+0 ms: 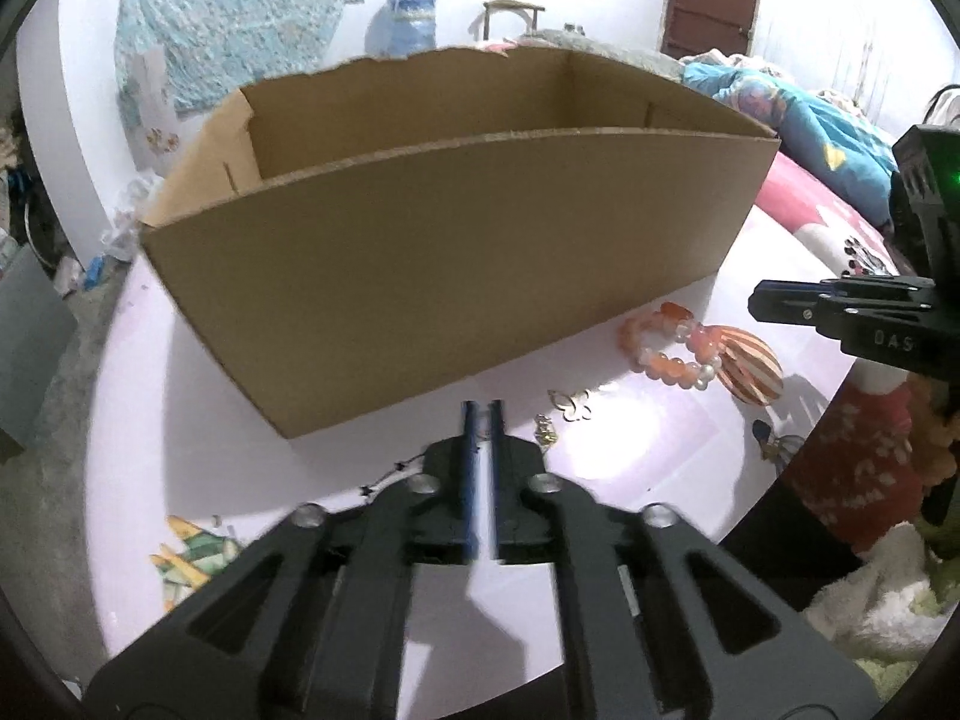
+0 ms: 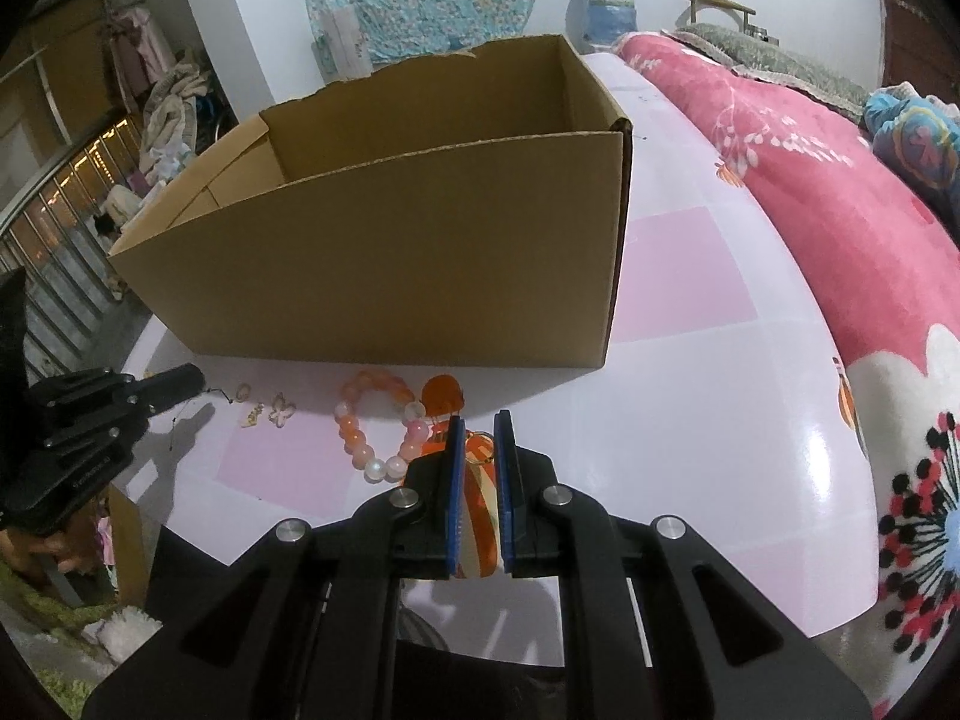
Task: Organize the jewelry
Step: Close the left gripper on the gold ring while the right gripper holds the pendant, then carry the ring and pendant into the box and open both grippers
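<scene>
The right gripper [image 2: 479, 420] clamps a striped orange oval [image 2: 480, 516] beside the bead bracelet [image 2: 378, 426], near the table's [image 2: 720, 420] front edge.

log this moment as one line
right claw: shut on striped orange piece | left claw: open, empty | bead bracelet: on table | box: ahead

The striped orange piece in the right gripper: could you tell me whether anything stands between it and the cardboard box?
Only the box's own near wall. The striped orange piece sits clamped in the right gripper, low by the table; the beaded bracelet lies to its left, off the path.
</scene>
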Demonstrator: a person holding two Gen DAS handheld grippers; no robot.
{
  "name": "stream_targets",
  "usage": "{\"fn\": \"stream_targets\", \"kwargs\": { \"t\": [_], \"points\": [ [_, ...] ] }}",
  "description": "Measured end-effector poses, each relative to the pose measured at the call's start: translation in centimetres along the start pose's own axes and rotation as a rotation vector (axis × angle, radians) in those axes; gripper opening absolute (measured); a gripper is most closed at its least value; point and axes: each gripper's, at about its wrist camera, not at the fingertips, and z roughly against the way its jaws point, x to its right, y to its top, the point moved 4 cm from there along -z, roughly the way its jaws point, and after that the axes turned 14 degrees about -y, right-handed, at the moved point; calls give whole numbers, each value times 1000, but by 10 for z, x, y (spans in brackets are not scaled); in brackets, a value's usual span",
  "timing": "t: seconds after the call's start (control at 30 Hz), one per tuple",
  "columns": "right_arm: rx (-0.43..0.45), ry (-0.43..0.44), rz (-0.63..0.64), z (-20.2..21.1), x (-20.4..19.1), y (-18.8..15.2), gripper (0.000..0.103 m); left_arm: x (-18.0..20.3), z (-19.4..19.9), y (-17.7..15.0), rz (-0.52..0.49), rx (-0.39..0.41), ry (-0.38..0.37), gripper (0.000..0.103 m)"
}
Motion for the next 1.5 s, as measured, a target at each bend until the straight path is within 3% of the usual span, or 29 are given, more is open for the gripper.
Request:
{"fn": "stream_targets", "kwargs": {
  "t": [0.07,0.27,0.37,0.5,1.0,1.3,1.5],
  "points": [
    [0,4,-4,-1,0,0,10,0,-7,-1,-10,-14,4,24],
    [-1,10,-12,-3,1,0,10,-2,-23,-4,-48,-61,25,24],
    [-2,14,-17,-5,1,0,10,-1,-24,-3,-59,-67,25,21],
    [-6,19,-20,-7,1,0,10,2,-25,-1,-79,-75,20,11],
    [9,18,-31,0,-1,0,10,8,-19,-1,-98,-63,38,11],
    [111,60,-9,50,-6,21,10,25,43,18,-114,55,-13,11],
    [226,133,-2,90,-10,61,10,36,89,55,-133,201,-71,11]
  ]
}}
